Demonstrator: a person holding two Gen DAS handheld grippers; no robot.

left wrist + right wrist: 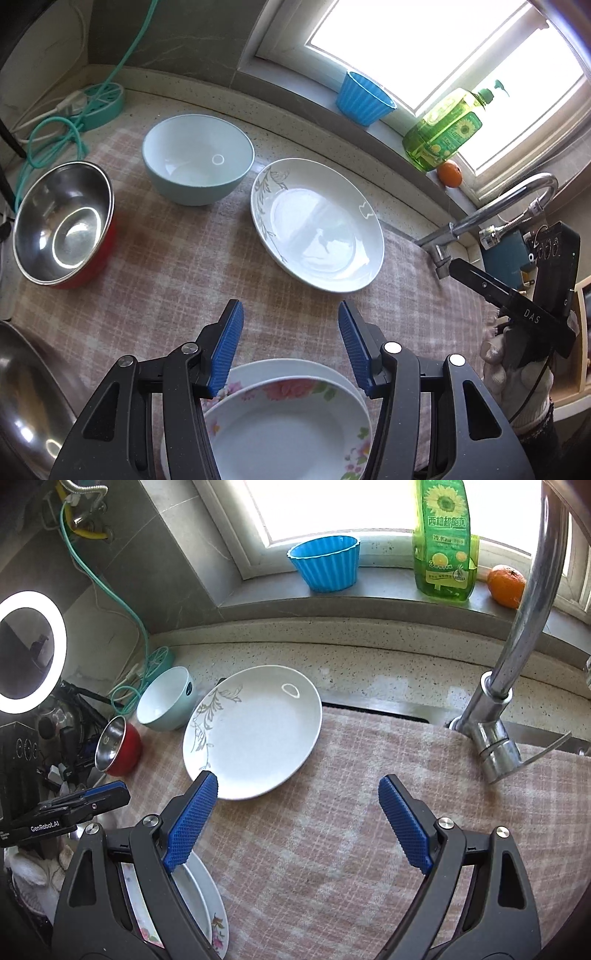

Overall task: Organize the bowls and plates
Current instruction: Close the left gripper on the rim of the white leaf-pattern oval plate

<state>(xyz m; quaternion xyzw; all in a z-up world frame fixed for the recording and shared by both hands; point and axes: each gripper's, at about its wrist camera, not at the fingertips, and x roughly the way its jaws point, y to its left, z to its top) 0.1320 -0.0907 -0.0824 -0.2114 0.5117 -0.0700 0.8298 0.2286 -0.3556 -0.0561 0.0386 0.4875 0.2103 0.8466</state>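
Note:
Two flower-patterned plates (288, 417) lie stacked on the checked cloth just under my left gripper (290, 314); it is open and nothing sits between its blue pads. Beyond it lies a white plate with a grey leaf pattern (317, 225), a pale green bowl (197, 158) and a steel bowl with a red outside (62, 221). My right gripper (297, 779) stands wide open over bare cloth. The leaf plate (255, 731) is just past its left finger and the flowered stack (207, 904) is at its lower left. The green bowl (166, 701) and the steel bowl (118, 749) stand further left.
A chrome faucet (517, 646) rises at the right by the sink. On the windowsill stand a blue cup (327, 563), a green detergent bottle (443, 542) and an orange (506, 585). A teal power strip (99, 105) with cables lies at the back left, and a steel pot (22, 398) at the near left.

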